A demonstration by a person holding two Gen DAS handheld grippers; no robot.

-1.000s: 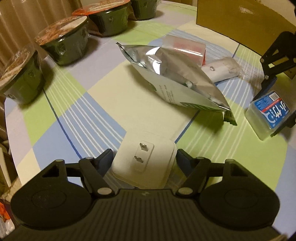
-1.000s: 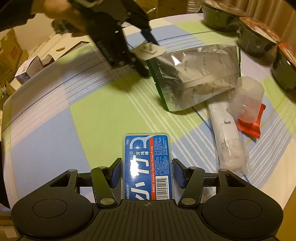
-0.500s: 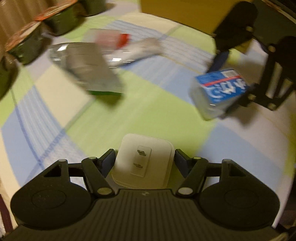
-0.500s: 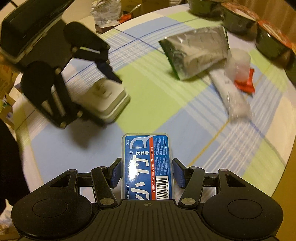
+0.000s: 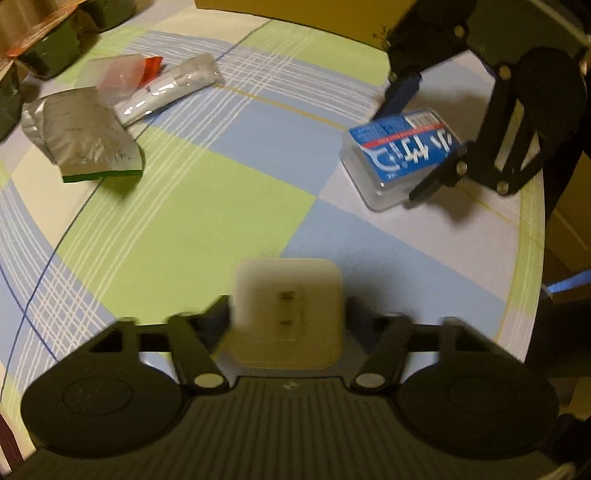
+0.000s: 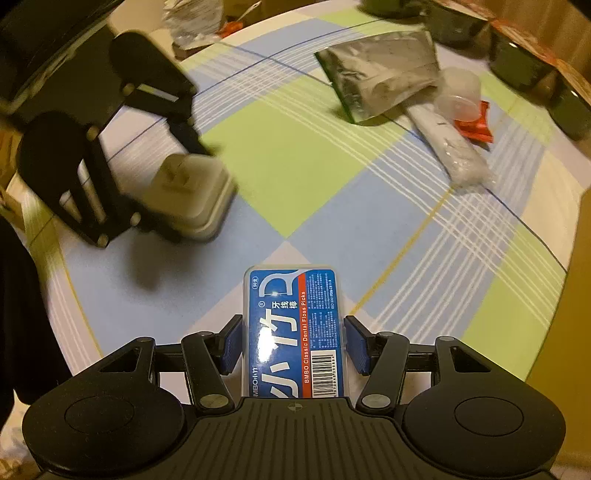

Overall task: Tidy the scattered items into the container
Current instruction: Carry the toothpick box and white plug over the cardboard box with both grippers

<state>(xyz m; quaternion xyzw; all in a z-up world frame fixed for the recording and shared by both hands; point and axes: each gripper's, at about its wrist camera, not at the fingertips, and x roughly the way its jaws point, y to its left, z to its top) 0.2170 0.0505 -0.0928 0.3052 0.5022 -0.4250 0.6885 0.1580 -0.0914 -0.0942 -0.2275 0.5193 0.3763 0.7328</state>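
A white plug adapter sits between the fingers of my left gripper, held above the checked tablecloth. The jaws are closing and their pads press on its sides. In the right wrist view the adapter hangs at the left, casting a shadow. My right gripper is shut on a blue dental floss picks box. That box also shows at the right of the left wrist view. A brown cardboard box wall stands at the far table edge.
A silver foil pouch, a white wrapped packet, a clear plastic cup and a red sachet lie together on the cloth. Dark lidded bowls line the far left. The table's rounded edge runs close on the right.
The left gripper swung right with the adapter, so the pouch slid to the view's left and the right gripper came closer. Its jaws narrowed on the adapter. The right gripper also shifted with its box.
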